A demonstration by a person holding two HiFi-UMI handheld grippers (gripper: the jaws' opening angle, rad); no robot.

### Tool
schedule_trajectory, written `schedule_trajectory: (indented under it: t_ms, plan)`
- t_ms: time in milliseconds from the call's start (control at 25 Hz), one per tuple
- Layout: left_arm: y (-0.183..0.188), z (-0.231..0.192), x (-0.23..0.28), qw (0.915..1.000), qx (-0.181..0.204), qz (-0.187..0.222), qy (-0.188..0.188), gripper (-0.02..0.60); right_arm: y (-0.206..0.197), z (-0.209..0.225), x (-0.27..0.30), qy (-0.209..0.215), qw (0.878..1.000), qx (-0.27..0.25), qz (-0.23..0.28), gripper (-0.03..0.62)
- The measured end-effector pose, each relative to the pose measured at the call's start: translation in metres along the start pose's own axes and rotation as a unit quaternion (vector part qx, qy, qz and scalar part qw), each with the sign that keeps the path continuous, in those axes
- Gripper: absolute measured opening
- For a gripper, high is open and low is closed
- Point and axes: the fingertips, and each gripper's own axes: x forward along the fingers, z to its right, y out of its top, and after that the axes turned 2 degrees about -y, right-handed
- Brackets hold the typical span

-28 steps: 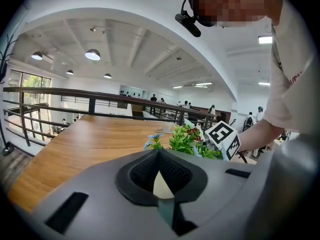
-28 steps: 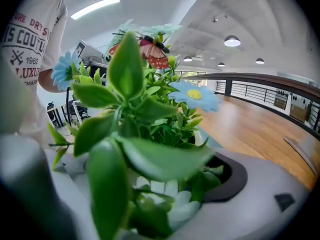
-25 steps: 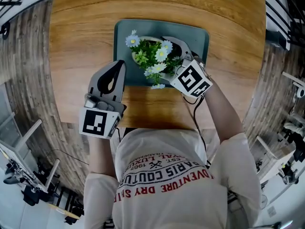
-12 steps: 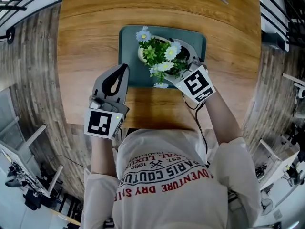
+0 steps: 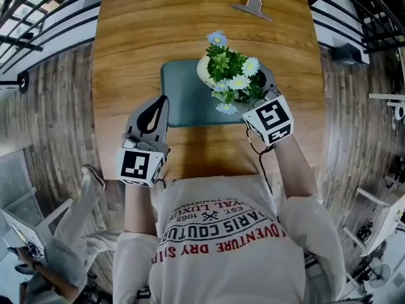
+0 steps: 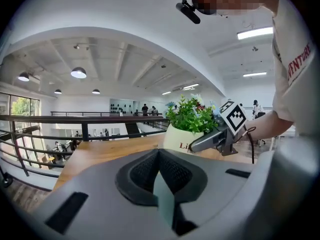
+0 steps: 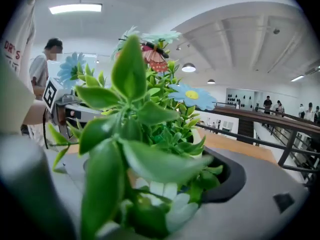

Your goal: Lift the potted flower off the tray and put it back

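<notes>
Right gripper (image 5: pixel 256 87) clamps white-potted green plant with blue and white daisies (image 5: pixel 231 75). Dark teal rectangular tray (image 5: pixel 183 97) to its left. Left gripper (image 5: pixel 157 103) closed, empty, tray just ahead, over wooden surface (image 5: pixel 158 24).

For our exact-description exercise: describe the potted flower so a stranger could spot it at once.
Start at the wooden table, then its dark teal tray in the middle. At the tray's far right corner is the potted flower: a cream pot of green leaves with pale blue and white daisies, the only plant there.
</notes>
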Motion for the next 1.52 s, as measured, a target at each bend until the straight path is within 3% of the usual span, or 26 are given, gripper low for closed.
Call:
schedule_trajectory:
  t_ms: [320,680,1320,1520]
  plan:
    - [0.043,0.005,-0.006,0.9986,0.038,0.037,-0.007,0.012,0.044,0.02,-0.064,-0.074,0.996,0.027,0.048,0.479]
    - [0.083,0.018,-0.013,0.9943,0.069,0.08,-0.01,0.012,0.049,0.026,-0.122,-0.131,0.988,0.039,0.073,0.479]
    - [0.085,0.026,-0.026,0.9936,0.07,0.089,-0.003,0.012,0.037,0.019,-0.118,-0.119,0.99,0.04,0.063,0.479]
    - [0.076,0.03,-0.019,0.995,0.051,0.086,-0.001,0.012,0.02,0.02,-0.098,-0.103,0.993,0.037,0.042,0.479]
